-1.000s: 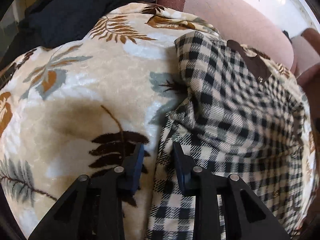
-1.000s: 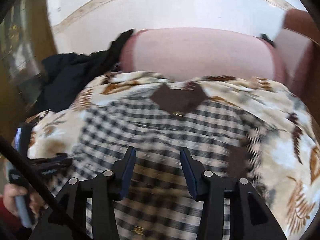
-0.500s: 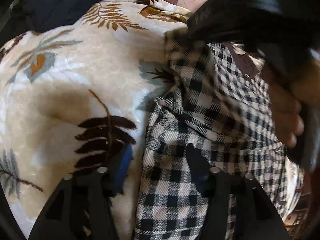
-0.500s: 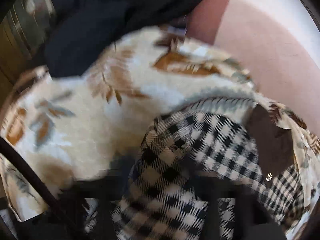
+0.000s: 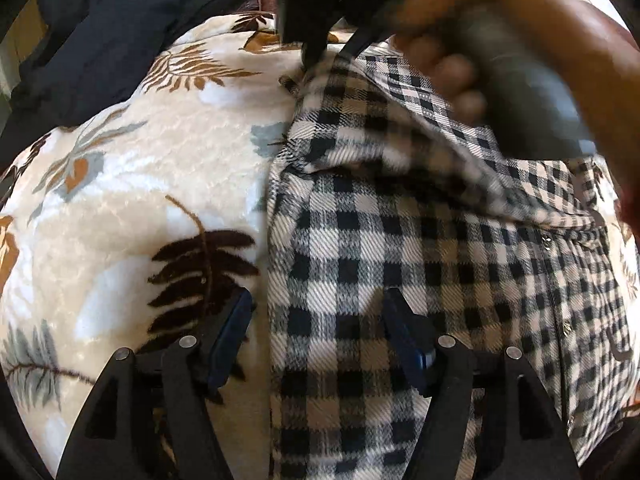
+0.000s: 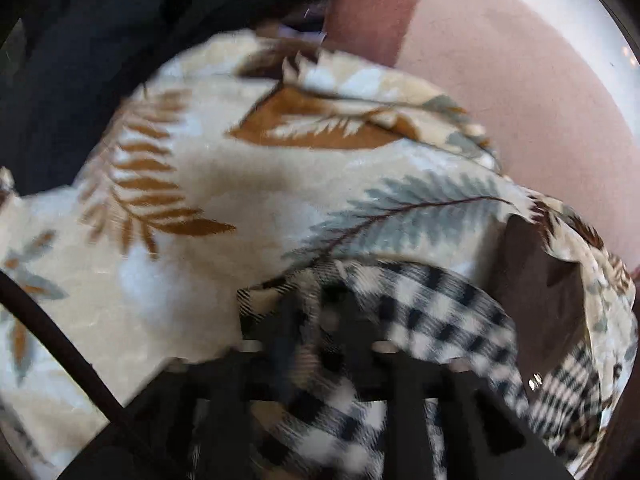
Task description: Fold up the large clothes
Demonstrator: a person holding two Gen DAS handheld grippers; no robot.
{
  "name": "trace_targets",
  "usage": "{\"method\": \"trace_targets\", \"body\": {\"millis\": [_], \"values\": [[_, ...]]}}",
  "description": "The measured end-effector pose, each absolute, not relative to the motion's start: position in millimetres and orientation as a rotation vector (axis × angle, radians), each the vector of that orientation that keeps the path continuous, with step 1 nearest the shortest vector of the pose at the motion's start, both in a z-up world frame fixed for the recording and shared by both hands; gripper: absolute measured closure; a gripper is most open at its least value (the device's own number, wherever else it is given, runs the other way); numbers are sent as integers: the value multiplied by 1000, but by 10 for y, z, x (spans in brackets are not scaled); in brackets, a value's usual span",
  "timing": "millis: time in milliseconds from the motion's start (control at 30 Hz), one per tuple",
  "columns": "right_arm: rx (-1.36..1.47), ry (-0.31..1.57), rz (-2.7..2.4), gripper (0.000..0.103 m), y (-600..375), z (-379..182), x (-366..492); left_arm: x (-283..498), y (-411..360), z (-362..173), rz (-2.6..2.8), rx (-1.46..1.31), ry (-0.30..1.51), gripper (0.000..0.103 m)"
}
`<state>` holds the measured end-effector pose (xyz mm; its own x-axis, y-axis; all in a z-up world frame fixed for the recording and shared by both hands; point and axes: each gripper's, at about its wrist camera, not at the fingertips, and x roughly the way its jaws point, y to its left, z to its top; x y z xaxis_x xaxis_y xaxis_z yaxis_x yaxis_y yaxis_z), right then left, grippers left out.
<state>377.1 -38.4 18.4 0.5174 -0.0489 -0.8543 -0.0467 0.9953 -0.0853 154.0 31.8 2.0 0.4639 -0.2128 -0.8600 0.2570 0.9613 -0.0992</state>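
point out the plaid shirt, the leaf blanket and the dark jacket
plaid shirt (image 5: 400,248): left wrist view, flat middle of the fabric
leaf blanket (image 5: 160,184): left wrist view, cream area beside the shirt
dark jacket (image 5: 92,48): left wrist view, bunched middle

Your checked shirt (image 5: 400,248) is black-and-white flannel, lying mostly flat on the bed with its left edge running up beside the leaf print. One upper corner (image 6: 360,320) is lifted and bunched, with a raised fold crossing the upper part in the left wrist view. It has a dark brown patch (image 6: 536,292) near its far end; the right wrist view is too blurred for more.
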Motion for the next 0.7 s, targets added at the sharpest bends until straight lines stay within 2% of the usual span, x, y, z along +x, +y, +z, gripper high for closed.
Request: {"method": "trace_targets", "body": {"millis": [100,200,400,533,700], "values": [[-53,925,6,62,-683,542,3293,1459,441,154,-336,-54,1061,36],[9,912,-5,62,-1086,611,2772,1425,601,352,-321,-99,1017,36],[201,967,-214,62,-2314,112,1886,1688,837,457,-248,-151,992,36],[470,811,-410,62,-3184,-85,1141,1746,871,448,-209,-147,992,36],[612,658,-423,58,-3558,-141,669,1850,836,387,-168,-105,981,36]]}}
